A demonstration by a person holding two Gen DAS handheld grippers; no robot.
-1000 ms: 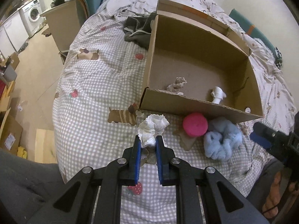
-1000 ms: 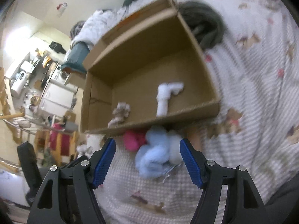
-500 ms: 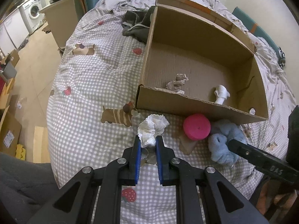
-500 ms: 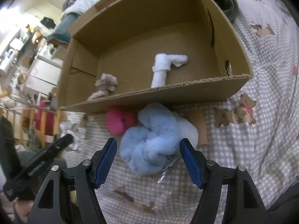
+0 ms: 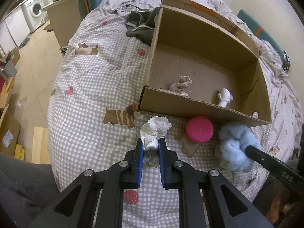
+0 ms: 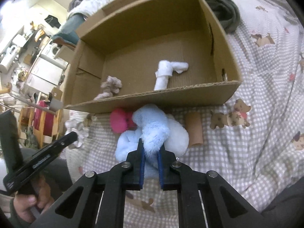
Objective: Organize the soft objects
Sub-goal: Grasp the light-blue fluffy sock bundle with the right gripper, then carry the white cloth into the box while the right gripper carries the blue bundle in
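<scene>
Your left gripper (image 5: 150,146) held the white frilled cloth (image 5: 155,128), fingers narrow and pinched on its lower folds, low in the centre of the left wrist view. The cloth lay on the checked bedspread (image 5: 91,87), just below the near wall of the cardboard box (image 5: 190,110).

Your right gripper (image 6: 151,148) was closing on the blue fluffy item (image 6: 150,131), with pile already bunched between its fingers, centre of the right wrist view. That item lay against the box's near wall, touching the pink round object (image 6: 120,121) on its left.

Judged by appearance, both pieces would be light, soft and compressible. They should not slip readily, but they could sag or shed from a shallow bite. A hold deep in the bulk, as the right fingers had, seemed sounder than one at the frill edge.

Inside the box were a beige crumpled piece (image 6: 110,87) and a white rolled piece (image 6: 165,72), both near the front wall. A brown cardboard tube (image 6: 194,131) lay to the right of the blue item. A dark garment (image 5: 141,25) rested at the box's upper left corner.

The near wall stood between both held pieces and the box floor, so it would need clearing. The pink object could be dragged along.
</scene>
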